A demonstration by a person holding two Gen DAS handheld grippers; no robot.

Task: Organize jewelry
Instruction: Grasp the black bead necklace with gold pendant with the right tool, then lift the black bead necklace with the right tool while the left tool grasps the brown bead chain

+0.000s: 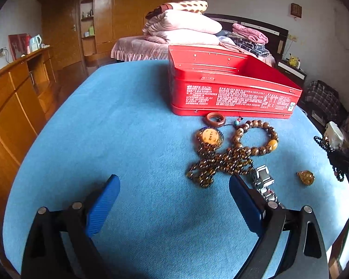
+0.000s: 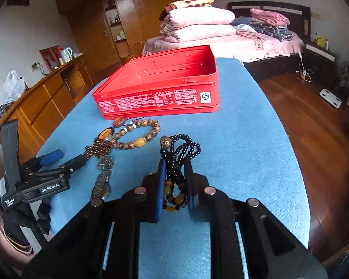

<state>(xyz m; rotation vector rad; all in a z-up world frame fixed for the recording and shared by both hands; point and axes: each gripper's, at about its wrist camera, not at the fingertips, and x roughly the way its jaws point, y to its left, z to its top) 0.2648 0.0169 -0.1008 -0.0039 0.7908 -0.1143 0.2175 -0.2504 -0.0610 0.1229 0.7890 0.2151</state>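
Note:
An open red tin box (image 1: 232, 93) (image 2: 160, 97) stands at the far side of the blue table. In front of it lie a brown ring (image 1: 216, 118), a wooden bead bracelet (image 1: 256, 137) (image 2: 137, 137), an amber pendant (image 1: 209, 137) on a brown bead necklace (image 1: 221, 162), a silver watch (image 1: 263, 181) (image 2: 102, 179) and a small gold charm (image 1: 306, 177). My right gripper (image 2: 175, 165) is shut on a black bead necklace (image 2: 181, 148) (image 1: 323, 143), held off the cloth. My left gripper (image 1: 173, 181) (image 2: 68, 158) is open and holds nothing; its right finger is beside the watch.
The blue tablecloth (image 1: 128, 139) drops off at the right edge over a wooden floor (image 2: 302, 116). A wooden cabinet (image 1: 16, 107) runs along the left. A bed with folded pink quilts (image 2: 197, 25) stands behind the table.

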